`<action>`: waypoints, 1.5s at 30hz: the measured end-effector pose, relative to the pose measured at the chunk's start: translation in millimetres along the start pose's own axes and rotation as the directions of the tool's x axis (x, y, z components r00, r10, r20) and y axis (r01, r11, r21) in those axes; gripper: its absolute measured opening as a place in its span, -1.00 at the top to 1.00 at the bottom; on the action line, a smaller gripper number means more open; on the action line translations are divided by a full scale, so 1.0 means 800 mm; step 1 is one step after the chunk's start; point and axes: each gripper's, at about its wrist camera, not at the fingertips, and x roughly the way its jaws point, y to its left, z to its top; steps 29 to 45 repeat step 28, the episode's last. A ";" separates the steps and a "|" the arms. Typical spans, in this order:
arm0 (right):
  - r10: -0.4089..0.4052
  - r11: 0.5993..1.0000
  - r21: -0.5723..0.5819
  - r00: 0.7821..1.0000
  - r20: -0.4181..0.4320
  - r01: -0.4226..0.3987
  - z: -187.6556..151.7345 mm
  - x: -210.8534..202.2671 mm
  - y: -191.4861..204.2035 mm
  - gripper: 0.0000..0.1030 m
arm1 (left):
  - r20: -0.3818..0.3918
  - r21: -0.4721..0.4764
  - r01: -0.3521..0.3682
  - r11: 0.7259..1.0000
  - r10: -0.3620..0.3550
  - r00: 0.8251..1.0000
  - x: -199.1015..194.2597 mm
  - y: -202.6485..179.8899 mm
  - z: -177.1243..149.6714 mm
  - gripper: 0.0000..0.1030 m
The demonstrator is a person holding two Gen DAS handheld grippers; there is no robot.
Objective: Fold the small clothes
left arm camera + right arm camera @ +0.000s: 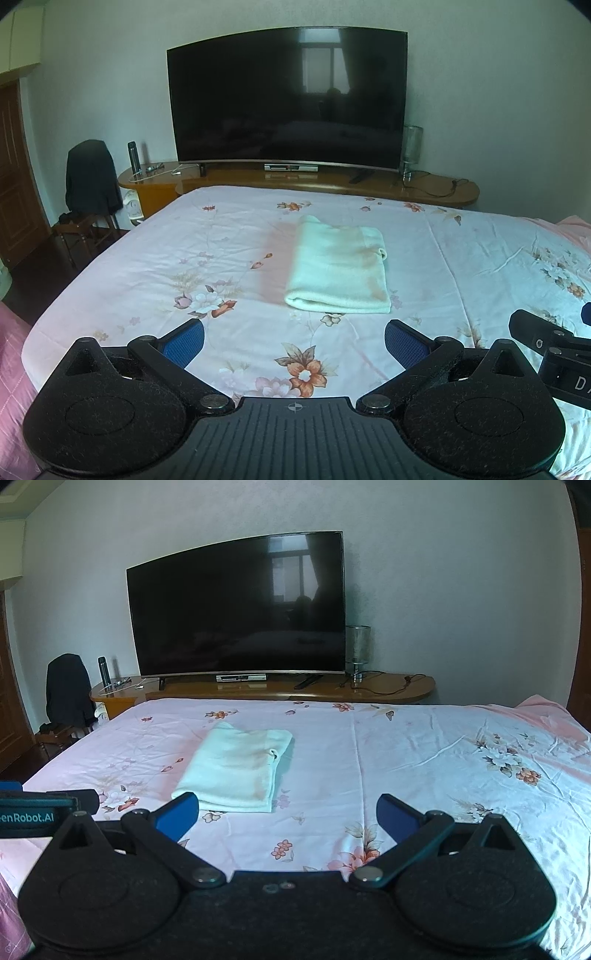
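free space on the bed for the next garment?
Bare sheet right of the folded cloth, out to the pink bedding at the far right corner. Narrower strip between the cloth and the bed's left edge. Both grippers, left and right, are open over the near edge.

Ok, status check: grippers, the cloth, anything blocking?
Left gripper open, empty. Right gripper open, empty. White cloth lies folded on the bed, untouched. Nothing in the way.
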 end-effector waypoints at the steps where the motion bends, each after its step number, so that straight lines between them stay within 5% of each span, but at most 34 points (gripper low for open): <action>1: 0.001 1.000 -0.002 1.000 0.000 -0.001 0.000 0.000 0.001 -0.99 | -0.001 0.000 0.000 1.000 0.000 1.000 0.000 0.000 0.000 -1.00; 45: 0.009 1.000 0.001 0.999 -0.031 -0.009 0.000 0.030 -0.001 -0.99 | 0.030 0.065 0.047 0.997 -0.049 0.998 0.035 -0.008 0.000 -1.00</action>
